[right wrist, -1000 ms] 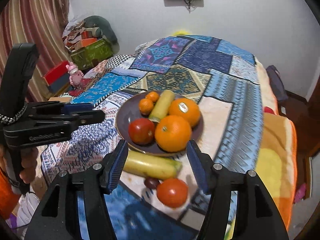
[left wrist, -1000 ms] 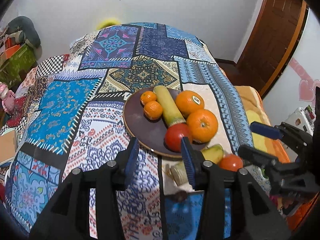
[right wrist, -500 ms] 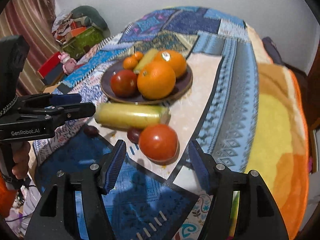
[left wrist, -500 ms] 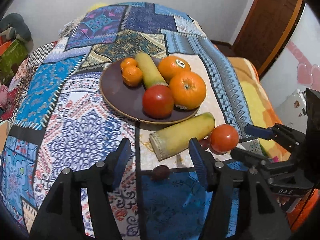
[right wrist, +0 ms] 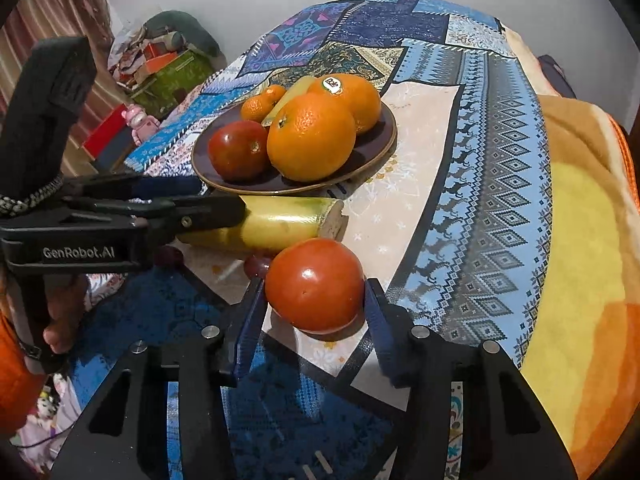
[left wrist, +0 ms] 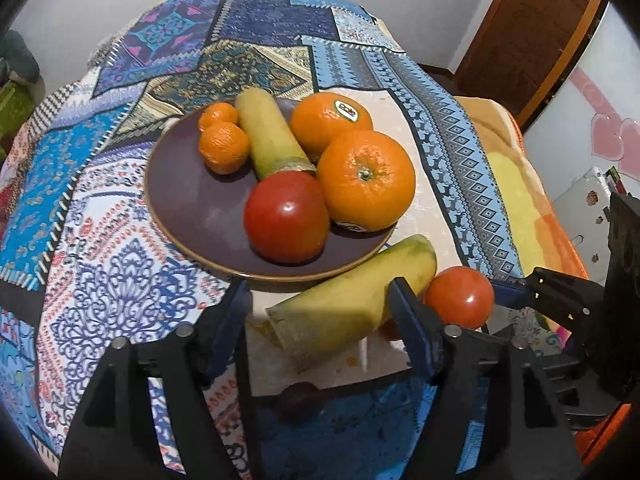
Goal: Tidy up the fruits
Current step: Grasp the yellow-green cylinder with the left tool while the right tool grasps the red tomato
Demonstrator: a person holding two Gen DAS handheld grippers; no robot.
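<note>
A dark purple plate [left wrist: 188,216] [right wrist: 384,136] holds two big oranges [left wrist: 366,180], two small mandarins [left wrist: 224,148], a yellow-green banana piece [left wrist: 272,136] and a red tomato [left wrist: 286,216]. A second banana piece [left wrist: 352,304] [right wrist: 276,224] lies on the cloth just before the plate. My left gripper [left wrist: 320,312] is open, its fingers on either side of this piece. A loose tomato [right wrist: 316,284] [left wrist: 460,296] lies to its right. My right gripper [right wrist: 316,312] is open with the tomato between its pads, close on both sides.
The fruit lies on a patchwork cloth [left wrist: 120,280] over a bed. Two small dark round fruits [left wrist: 298,394] [right wrist: 256,266] lie near the banana piece. An orange-yellow blanket [right wrist: 580,260] covers the right side. Boxes and toys [right wrist: 160,76] stand at the left.
Both grippers have moved forward and down. The left now straddles the loose banana piece, the right now has the loose tomato between its pads. No fruit has moved.
</note>
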